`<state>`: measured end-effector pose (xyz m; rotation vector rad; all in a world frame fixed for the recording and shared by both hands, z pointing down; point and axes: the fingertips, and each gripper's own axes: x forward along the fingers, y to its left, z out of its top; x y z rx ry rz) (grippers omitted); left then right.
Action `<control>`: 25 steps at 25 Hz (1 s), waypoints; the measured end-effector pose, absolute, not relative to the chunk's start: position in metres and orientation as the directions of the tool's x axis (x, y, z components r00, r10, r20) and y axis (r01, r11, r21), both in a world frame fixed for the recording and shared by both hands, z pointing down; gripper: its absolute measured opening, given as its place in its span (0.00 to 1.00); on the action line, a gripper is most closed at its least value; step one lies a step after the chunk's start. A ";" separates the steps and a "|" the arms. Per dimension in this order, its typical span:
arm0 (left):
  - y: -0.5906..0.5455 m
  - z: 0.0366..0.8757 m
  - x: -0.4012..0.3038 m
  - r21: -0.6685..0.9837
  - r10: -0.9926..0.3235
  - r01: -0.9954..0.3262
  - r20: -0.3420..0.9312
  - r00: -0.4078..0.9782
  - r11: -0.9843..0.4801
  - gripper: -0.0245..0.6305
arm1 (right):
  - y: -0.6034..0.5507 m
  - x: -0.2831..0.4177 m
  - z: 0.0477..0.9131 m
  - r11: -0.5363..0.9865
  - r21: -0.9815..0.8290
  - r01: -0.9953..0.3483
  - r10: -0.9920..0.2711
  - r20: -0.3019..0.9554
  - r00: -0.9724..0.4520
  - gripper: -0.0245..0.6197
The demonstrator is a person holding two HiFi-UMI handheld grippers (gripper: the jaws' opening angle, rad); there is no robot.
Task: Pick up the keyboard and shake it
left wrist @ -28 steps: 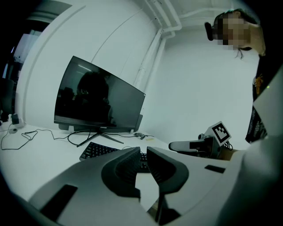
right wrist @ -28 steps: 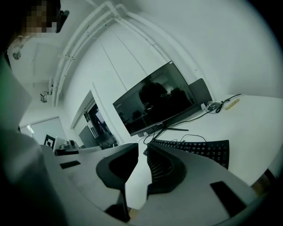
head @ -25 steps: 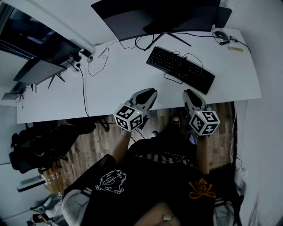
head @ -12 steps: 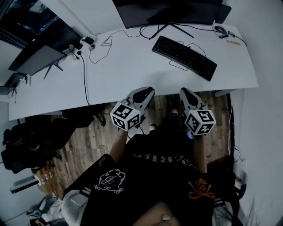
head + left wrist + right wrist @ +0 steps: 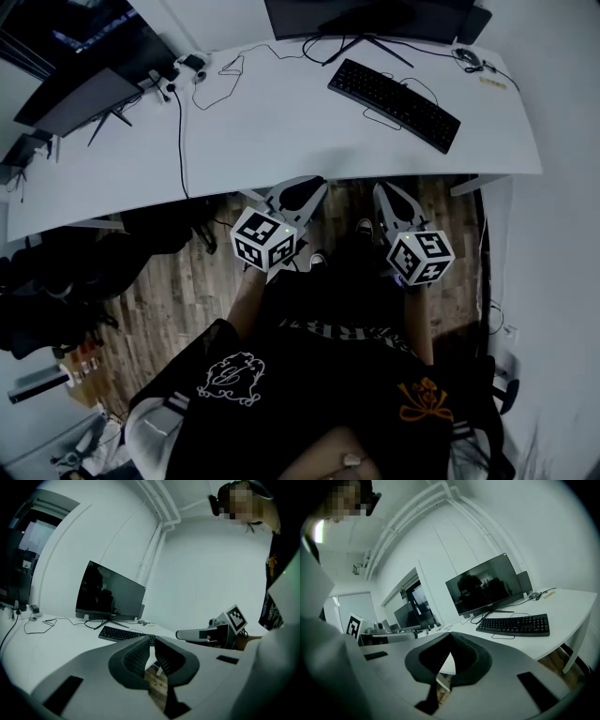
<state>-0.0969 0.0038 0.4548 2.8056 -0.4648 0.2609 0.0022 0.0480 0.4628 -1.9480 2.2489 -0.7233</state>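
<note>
Keyboard (image 5: 394, 104) sits toward the desk's (image 5: 272, 131) far-right corner, long axis diagonal, ahead of both jaws. Right gripper (image 5: 386, 195) is nearer than left gripper (image 5: 302, 187). Both are off the near edge, closed and empty.

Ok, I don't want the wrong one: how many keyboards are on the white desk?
1. The keyboard lies on the desk, toward its far right, in front of the monitor; no other shows.

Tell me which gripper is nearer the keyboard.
Right. The right gripper is off the desk's near edge, in line with the keyboard; the left gripper is farther left along that edge.
</note>
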 end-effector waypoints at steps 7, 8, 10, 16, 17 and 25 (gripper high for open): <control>0.016 0.449 -0.104 0.243 -0.269 -0.314 0.200 0.942 -0.918 0.11 | 0.055 -0.014 0.457 0.109 -0.394 -0.913 -0.950 0.230 -0.213 0.06; 0.016 0.449 -0.105 0.243 -0.268 -0.313 0.198 0.943 -0.918 0.11 | 0.056 -0.016 0.456 0.111 -0.390 -0.914 -0.949 0.231 -0.213 0.06; 0.018 0.448 -0.108 0.243 -0.267 -0.311 0.196 0.944 -0.919 0.11 | 0.056 -0.020 0.455 0.113 -0.387 -0.915 -0.949 0.231 -0.214 0.06; 0.024 0.447 -0.116 0.249 -0.257 -0.297 0.183 0.949 -0.922 0.11 | 0.056 -0.031 0.454 0.124 -0.381 -0.916 -0.947 0.229 -0.223 0.06; 0.024 0.447 -0.117 0.249 -0.256 -0.296 0.182 0.949 -0.922 0.11 | 0.056 -0.032 0.455 0.126 -0.380 -0.916 -0.947 0.229 -0.225 0.06; 0.025 0.450 -0.125 0.252 -0.248 -0.288 0.180 0.952 -0.924 0.11 | 0.051 -0.045 0.456 0.145 -0.371 -0.917 -0.942 0.232 -0.242 0.06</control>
